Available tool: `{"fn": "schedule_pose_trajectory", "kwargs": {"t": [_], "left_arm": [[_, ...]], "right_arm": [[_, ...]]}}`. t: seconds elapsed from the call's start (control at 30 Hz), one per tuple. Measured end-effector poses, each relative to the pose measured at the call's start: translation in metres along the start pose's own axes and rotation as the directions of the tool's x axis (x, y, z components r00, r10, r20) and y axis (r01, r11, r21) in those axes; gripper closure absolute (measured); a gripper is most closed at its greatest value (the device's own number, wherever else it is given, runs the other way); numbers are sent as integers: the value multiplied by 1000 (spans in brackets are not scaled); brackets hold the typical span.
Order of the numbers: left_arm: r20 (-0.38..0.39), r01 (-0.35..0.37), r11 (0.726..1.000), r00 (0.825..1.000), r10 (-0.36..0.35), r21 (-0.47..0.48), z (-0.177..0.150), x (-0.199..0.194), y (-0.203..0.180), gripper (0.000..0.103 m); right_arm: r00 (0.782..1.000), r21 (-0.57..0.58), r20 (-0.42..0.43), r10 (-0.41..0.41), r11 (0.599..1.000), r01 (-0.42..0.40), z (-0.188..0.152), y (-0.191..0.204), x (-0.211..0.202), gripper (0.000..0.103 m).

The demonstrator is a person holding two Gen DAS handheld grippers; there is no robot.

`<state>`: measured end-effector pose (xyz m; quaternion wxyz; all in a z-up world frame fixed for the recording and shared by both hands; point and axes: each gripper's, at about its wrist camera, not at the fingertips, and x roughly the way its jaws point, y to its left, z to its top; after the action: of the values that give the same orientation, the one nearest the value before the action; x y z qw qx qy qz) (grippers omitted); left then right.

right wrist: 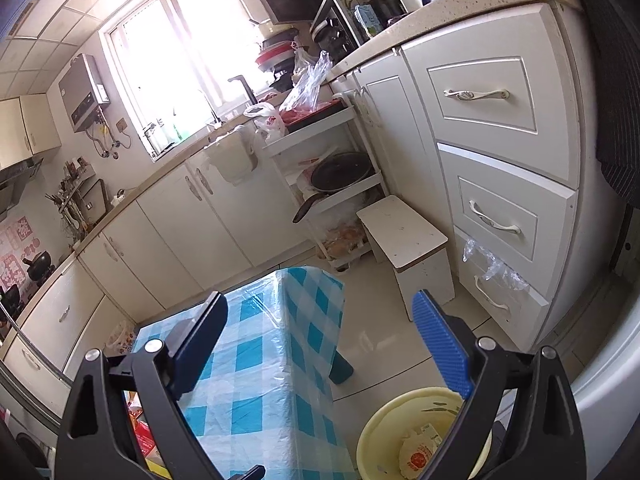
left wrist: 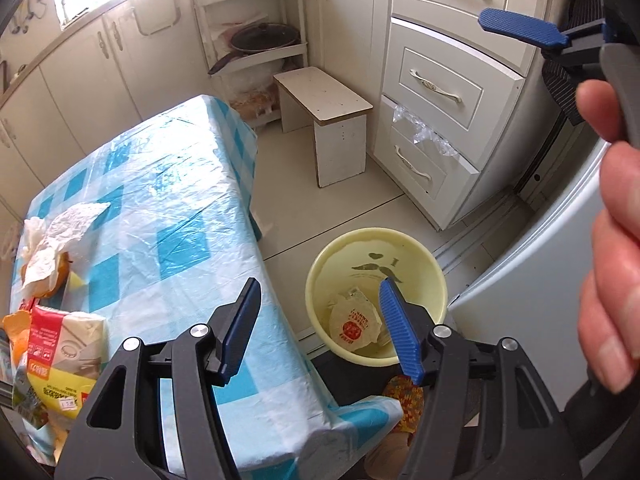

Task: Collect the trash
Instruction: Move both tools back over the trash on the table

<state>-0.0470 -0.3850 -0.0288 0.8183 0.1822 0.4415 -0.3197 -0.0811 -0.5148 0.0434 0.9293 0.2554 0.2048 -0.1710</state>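
My left gripper hangs open and empty above the table's near corner and a pale yellow bin on the floor. A crumpled wrapper with a red stamp lies inside the bin. The table with the blue checked cloth carries crumpled white paper, orange peel and food packets at its left end. My right gripper is open with nothing in it, over the table's far corner. The bin and wrapper lie at lower right there. One blue pad and the holding hand appear in the left wrist view.
A white stool stands on the tiled floor beyond the bin. White drawers line the right side, with clear plastic hanging from one. A shelf rack holds a pan. A white appliance door is beside the bin.
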Motion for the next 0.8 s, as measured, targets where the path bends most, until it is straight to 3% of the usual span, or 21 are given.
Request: {"fn": "schedule_pose_trajectory", "kwargs": {"t": [0.2, 0.33, 0.8], "left_arm": [[-13, 10, 1000, 1000, -10, 1, -14, -13, 15, 44], [-16, -23, 1000, 1000, 23, 17, -25, -26, 32, 44], [-43, -116, 988, 993, 112, -100, -63, -63, 130, 40]], "right_arm": [[1000, -54, 3, -16, 998, 17, -3, 17, 2, 13], [1000, -98, -10, -21, 995, 20, -8, 32, 8, 13], [987, -317, -157, 18, 946, -68, -56, 115, 46, 12]]}}
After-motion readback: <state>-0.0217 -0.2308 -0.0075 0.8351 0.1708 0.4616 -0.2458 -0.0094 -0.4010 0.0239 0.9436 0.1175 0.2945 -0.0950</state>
